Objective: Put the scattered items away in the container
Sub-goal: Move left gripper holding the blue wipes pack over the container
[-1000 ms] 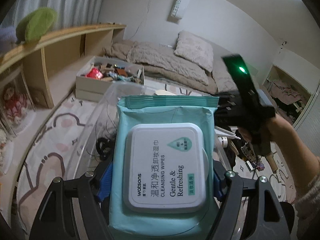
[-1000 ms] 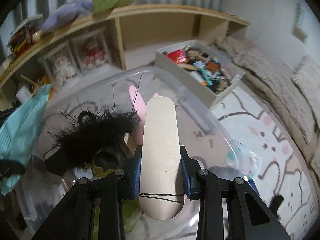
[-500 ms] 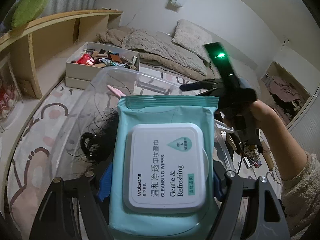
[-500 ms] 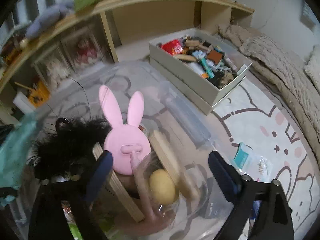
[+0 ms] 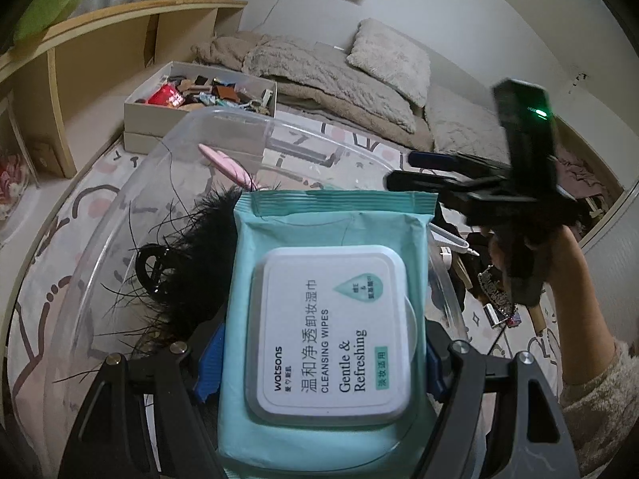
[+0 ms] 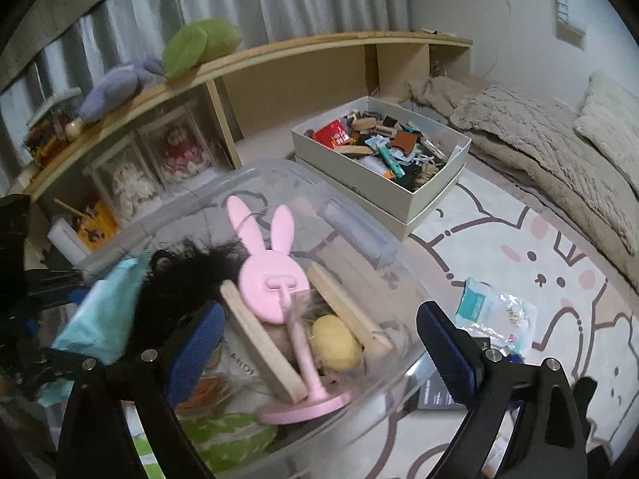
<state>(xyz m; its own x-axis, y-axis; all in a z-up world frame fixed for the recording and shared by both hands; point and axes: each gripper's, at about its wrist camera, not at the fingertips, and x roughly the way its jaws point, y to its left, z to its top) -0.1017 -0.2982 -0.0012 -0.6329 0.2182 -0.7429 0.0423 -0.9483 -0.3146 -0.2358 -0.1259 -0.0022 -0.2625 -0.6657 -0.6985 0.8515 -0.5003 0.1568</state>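
Note:
My left gripper is shut on a teal pack of cleansing wipes and holds it over the clear plastic container. My right gripper is open and empty above the same container; it also shows in the left wrist view. Inside the container lie a pink bunny mirror, wooden pieces, a yellow ball and a black feathery hair clip. The wipes pack shows at the left of the right wrist view.
A white box full of small items stands behind the container. A teal-and-clear packet and a dark box lie on the bunny rug. A wooden shelf runs along the wall; bedding lies at the back. More clutter lies right.
My right gripper opened and let go of the wooden piece, which now lies in the container, then drew back. My left gripper moved the wipes pack forward over the container.

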